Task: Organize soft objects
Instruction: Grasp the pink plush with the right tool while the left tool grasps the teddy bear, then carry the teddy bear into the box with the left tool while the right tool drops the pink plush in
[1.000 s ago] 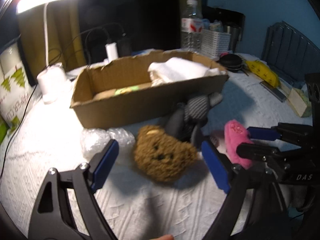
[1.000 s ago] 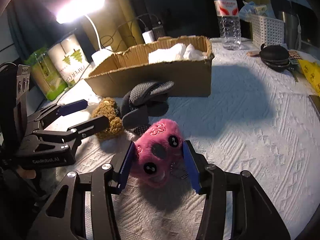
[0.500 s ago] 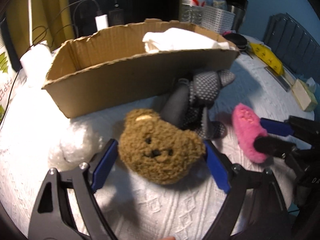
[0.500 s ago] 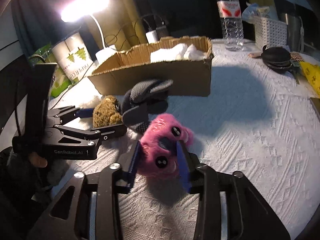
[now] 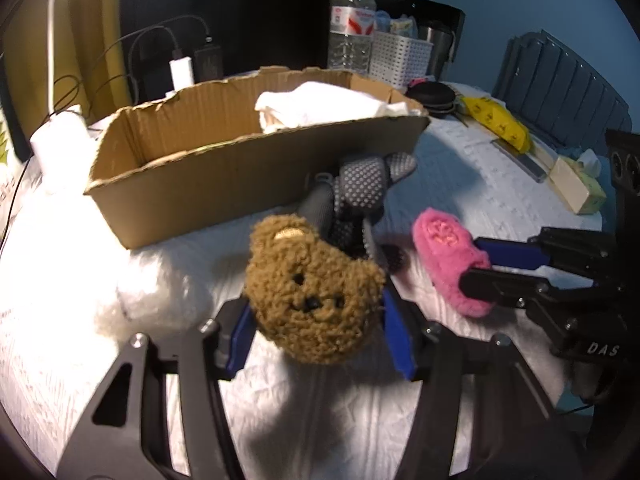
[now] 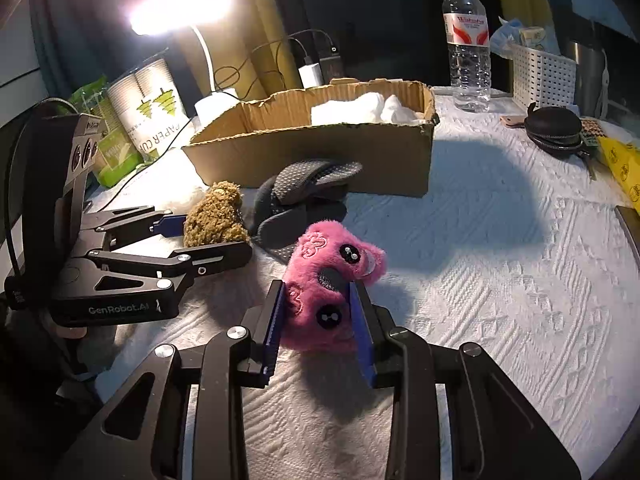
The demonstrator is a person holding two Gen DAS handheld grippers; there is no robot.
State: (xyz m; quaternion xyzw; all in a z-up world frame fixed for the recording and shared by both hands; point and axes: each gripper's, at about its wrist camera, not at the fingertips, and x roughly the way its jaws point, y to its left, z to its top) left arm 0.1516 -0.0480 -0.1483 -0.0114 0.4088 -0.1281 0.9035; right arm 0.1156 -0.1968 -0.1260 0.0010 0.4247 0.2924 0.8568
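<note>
Left tool just closed, clamping brown bear between pads.

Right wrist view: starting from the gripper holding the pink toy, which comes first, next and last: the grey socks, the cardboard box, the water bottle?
From the right gripper, shut on the pink plush toy:
1. Grey socks, just beyond the toy, slightly left.
2. Cardboard box, behind the socks.
3. Water bottle, far back right, past the box.

"genrobot.ai" on left gripper; "paper cup" on sleeve
</note>
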